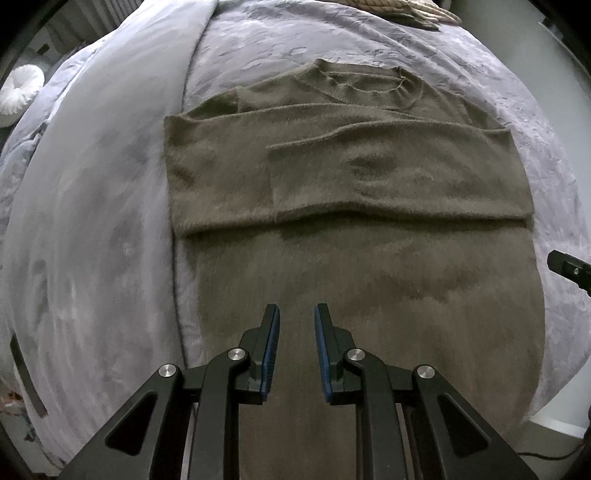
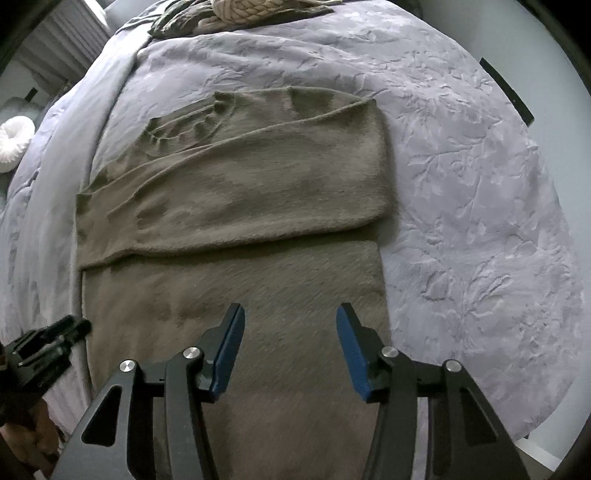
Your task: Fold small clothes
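Note:
An olive-brown fuzzy sweater [image 1: 351,177] lies flat on a lavender bedspread [image 1: 92,240], collar at the far end, both sleeves folded across the chest. It also shows in the right wrist view [image 2: 240,206]. My left gripper [image 1: 297,317] is open and empty, hovering over the sweater's lower body near the hem. My right gripper [image 2: 290,315] is open wider and empty, above the lower right part of the sweater. The left gripper's side shows at the left edge of the right wrist view [image 2: 48,347]; the right gripper's tip shows at the right edge of the left wrist view [image 1: 569,267].
The bedspread [image 2: 461,184] extends well beyond the sweater on both sides. A beige braided item [image 2: 251,9] and dark fabric lie at the bed's far end. A white round cushion [image 1: 20,86] sits off the bed to the left. The bed's right edge drops to a pale floor.

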